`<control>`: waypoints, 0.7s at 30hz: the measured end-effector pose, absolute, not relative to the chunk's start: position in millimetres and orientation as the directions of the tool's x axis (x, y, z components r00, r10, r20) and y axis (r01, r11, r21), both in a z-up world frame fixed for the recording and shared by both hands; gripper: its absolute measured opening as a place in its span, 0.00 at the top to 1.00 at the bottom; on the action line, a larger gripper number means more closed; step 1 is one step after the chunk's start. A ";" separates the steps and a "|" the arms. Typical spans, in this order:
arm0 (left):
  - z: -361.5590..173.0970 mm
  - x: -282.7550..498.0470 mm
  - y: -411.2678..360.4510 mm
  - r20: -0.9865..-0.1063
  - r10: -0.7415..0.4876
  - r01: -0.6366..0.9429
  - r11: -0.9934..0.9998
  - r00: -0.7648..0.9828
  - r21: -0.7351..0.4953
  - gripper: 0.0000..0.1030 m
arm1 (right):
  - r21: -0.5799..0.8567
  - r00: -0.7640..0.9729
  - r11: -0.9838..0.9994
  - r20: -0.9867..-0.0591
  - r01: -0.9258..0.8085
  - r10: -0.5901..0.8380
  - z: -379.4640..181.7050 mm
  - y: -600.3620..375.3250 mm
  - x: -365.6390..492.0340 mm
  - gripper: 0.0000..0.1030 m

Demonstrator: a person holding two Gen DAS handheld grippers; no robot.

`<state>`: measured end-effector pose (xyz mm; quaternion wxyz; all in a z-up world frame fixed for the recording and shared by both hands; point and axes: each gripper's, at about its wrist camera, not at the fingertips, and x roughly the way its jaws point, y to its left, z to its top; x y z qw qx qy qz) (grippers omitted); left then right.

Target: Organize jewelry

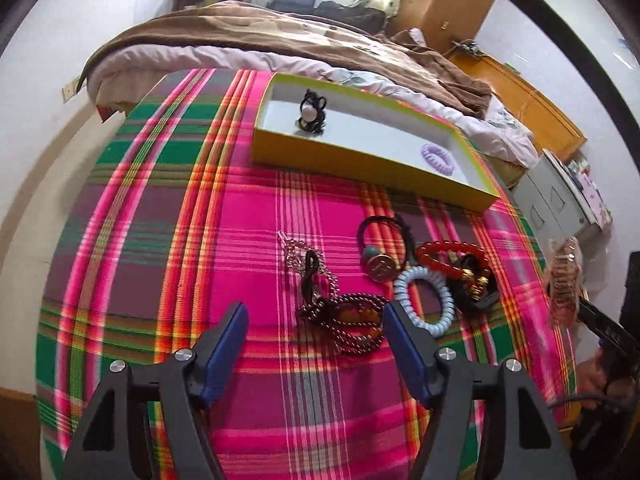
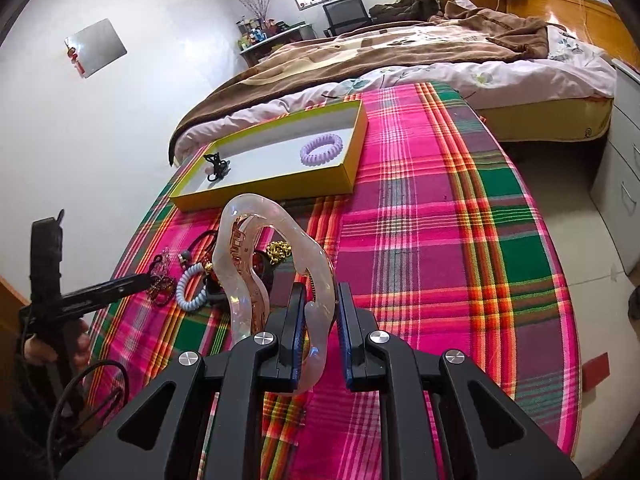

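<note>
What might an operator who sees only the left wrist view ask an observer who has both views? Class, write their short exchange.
Operator: What is the blurred pink thing at my right edge?
Observer: A clear pink hair claw, clamped at its lower end in the right hand-held gripper.
Operator: Where does my own hand-held gripper sit, seen from there?
Observer: The left hand-held gripper slants down to the dark beads, just left of the blue coil tie. I cannot tell whether it touches them.
</note>
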<state>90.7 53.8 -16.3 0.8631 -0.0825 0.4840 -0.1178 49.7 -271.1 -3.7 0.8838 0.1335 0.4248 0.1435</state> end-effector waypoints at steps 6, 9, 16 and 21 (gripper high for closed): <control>-18.4 95.5 35.7 -0.827 -0.242 0.132 0.970 0.508 -0.203 0.55 | 0.354 0.602 0.925 -0.711 -0.139 0.363 -1.5 -271.0 48.8 0.85; -16.7 92.1 29.4 -0.831 -0.247 0.155 0.968 0.499 -0.195 0.70 | 0.348 0.606 0.927 -0.711 -0.140 0.358 0.0 -270.7 49.1 0.85; -1.1 82.9 29.7 -0.819 -0.241 0.168 0.969 0.521 -0.179 0.85 | 0.342 0.614 0.929 -0.706 -0.140 0.353 5.4 -271.5 49.4 0.85; 18.7 80.2 33.9 -0.788 -0.271 0.183 0.962 0.552 -0.202 0.87 | 0.340 0.626 0.930 -0.698 -0.139 0.348 13.4 -272.1 50.9 0.85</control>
